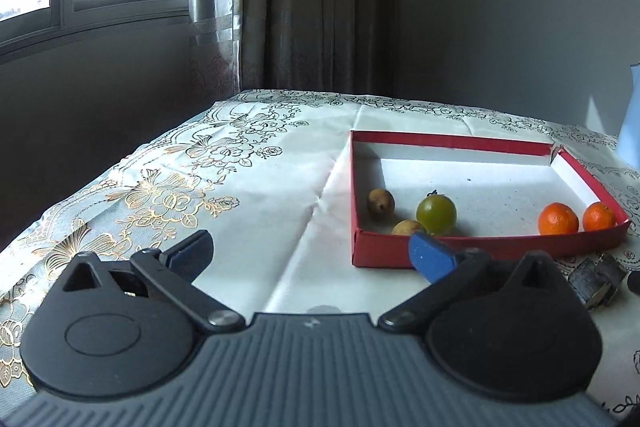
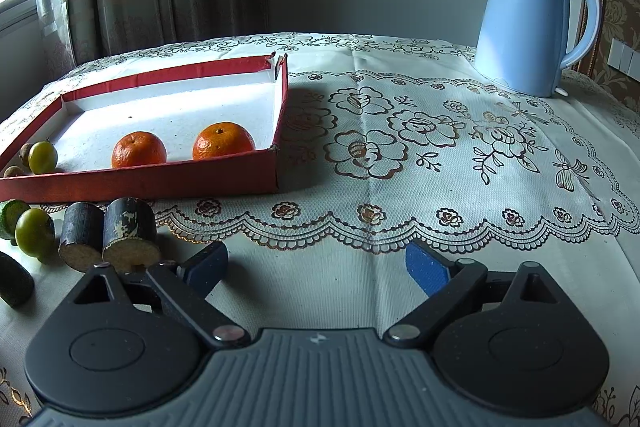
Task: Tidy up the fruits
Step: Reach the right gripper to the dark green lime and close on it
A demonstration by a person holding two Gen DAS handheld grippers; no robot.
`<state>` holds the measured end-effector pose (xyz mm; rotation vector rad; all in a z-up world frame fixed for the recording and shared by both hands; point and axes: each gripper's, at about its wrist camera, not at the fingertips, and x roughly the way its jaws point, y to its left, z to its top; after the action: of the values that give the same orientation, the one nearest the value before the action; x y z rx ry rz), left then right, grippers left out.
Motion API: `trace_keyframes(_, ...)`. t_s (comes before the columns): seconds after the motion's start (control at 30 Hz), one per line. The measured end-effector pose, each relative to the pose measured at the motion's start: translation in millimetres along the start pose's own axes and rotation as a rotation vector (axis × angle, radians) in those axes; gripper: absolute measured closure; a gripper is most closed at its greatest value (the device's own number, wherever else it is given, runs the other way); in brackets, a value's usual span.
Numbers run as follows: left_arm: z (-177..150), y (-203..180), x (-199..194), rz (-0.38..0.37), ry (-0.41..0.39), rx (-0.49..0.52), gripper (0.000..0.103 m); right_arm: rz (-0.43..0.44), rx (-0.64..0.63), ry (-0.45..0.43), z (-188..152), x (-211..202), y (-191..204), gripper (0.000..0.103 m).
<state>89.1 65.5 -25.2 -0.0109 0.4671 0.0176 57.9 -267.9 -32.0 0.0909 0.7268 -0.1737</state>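
Note:
A shallow red tray [image 1: 448, 139] with a white floor lies on the tablecloth. In its left corner are two small brown fruits [image 1: 381, 203] and a round green fruit [image 1: 436, 215]. In its right corner sit two oranges [image 1: 558, 218]. My left gripper [image 1: 310, 247] is open and empty, just short of the tray's near left corner. The right wrist view shows the same tray [image 2: 136, 183] and oranges [image 2: 223, 141]. In front of the tray lie a green fruit [image 2: 35, 232] and two dark cut cylinders [image 2: 130, 233]. My right gripper [image 2: 316, 263] stands open over bare cloth to their right.
A light blue kettle [image 2: 528, 27] stands at the back right. More green pieces [image 2: 14, 281] lie at the left edge of the right wrist view. Curtains and a window are behind the table, and the table's left edge [image 1: 120, 163] drops off near the window.

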Motion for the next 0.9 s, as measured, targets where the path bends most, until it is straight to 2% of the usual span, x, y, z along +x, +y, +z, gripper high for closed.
trace_keyframes(0.13, -11.7, 19.0, 7.3, 0.042, 0.039, -0.058, 0.000, -0.010, -0.003, 0.001, 0.0, 0.7, 0.5, 0.003)
trace_keyframes(0.23, -12.0, 28.1, 8.6, 0.028, 0.052, -0.107, 0.000, -0.015, -0.004, 0.002, -0.3, 0.5, 1.4, 0.002)
trace_keyframes(0.37, -13.9, 32.0, 16.3, 0.023, 0.119, -0.125, 0.000, -0.025, -0.010, 0.001, 0.1, 0.4, 2.5, 0.001)
trace_keyframes(0.5, -15.9, 35.4, 17.5, 0.019, 0.137, -0.149, 0.000, -0.031, -0.008, -0.002, -0.6, -1.5, 3.1, 0.001)
trace_keyframes(0.6, -16.5, 34.9, 17.4, 0.022, 0.140, -0.147, 0.000, -0.046, -0.013, -0.069, -5.9, -15.7, 5.7, 0.001)
trace_keyframes(0.73, -16.9, 35.6, 18.3, 0.020, 0.143, -0.151, 0.000, 0.038, 0.007, -0.131, -18.8, -40.7, 14.7, 0.001)
trace_keyframes(0.9, -17.5, 37.1, 18.6, 0.013, 0.143, -0.163, 0.000, 0.182, -0.055, -0.214, -30.3, -78.0, 50.2, 0.001)
